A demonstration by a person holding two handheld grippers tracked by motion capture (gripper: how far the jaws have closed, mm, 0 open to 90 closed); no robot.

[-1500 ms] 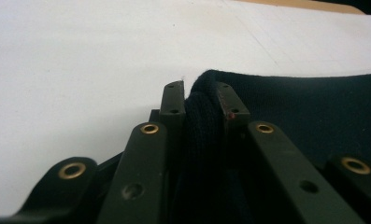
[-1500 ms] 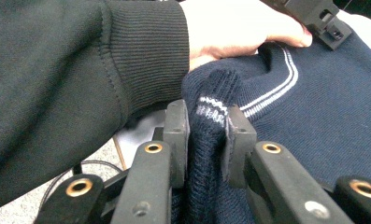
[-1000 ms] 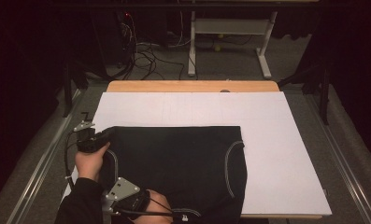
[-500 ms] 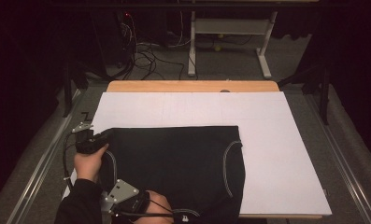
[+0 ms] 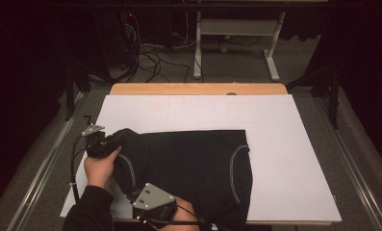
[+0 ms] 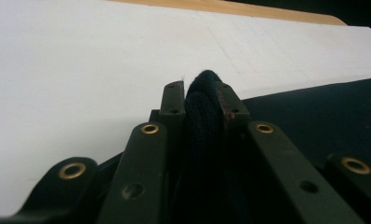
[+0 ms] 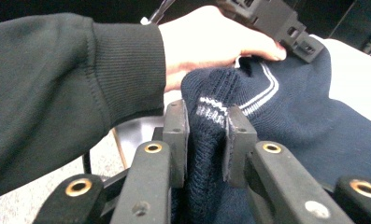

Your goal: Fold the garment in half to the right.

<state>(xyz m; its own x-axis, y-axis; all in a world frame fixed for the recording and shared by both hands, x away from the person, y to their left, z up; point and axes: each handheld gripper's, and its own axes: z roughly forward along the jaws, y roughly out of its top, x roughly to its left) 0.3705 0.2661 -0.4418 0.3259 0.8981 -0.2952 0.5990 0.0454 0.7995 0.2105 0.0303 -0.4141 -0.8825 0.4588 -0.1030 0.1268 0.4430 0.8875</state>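
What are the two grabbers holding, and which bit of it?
Both hold the dark sweater by its left edge. The left gripper pinches a fold at the far corner; the right gripper pinches the striped near edge.

Wooden tabletop (image 5: 198, 89) carries a white sheet (image 5: 285, 159) covering nearly all of it, and a dark knit garment (image 5: 188, 163) lies flat on the sheet's near-left part.

1. Left gripper (image 5: 112, 143): black body, grey three-cornered plate on top, thin black cable trailing.
2. Right gripper (image 7: 204, 126): matte black jaws with brass-ringed screw holes; grey plate dotted with small screws.
3. Sleeve (image 7: 57, 84): dark, with a ribbed cuff.
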